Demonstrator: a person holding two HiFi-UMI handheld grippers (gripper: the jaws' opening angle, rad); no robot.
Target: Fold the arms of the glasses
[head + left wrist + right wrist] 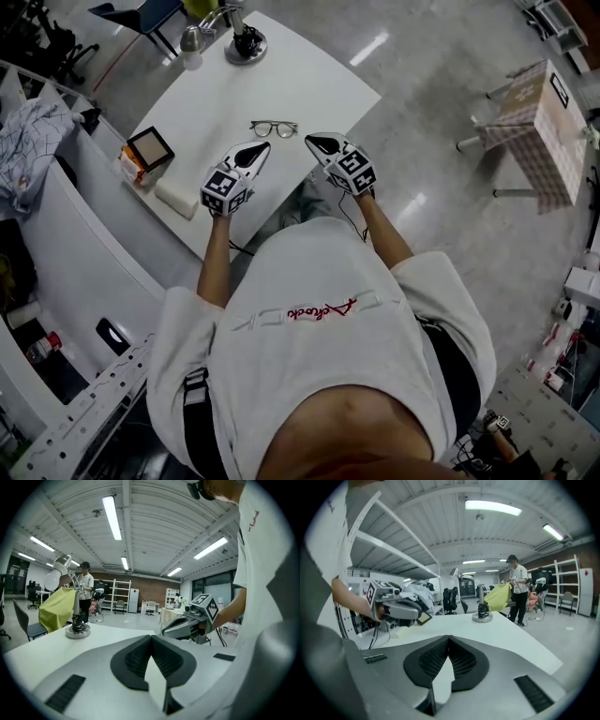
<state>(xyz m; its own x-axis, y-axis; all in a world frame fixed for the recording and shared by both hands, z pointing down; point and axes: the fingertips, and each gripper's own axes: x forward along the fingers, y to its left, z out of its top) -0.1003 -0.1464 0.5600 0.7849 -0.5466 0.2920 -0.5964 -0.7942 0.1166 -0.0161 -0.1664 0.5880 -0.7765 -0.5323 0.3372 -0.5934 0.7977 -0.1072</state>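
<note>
Thin dark-framed glasses (274,127) lie on the white table (309,89), lenses side by side; they look compact, but the arms are too small to make out. My left gripper (262,147) hovers just below-left of them, jaws shut with nothing between them (151,638). My right gripper (310,141) hovers just right of the glasses near the table's edge, also shut and empty (448,639). Each gripper view shows the other gripper (190,623) (396,609) over the table. The glasses appear in neither gripper view.
A round-based stand (246,45) and a pale cup (191,47) stand at the table's far end. A dark-topped box (148,148) and a white roll (178,199) sit at the left edge. A checked-cloth stool (534,122) stands off right. A person (516,588) stands beyond the table.
</note>
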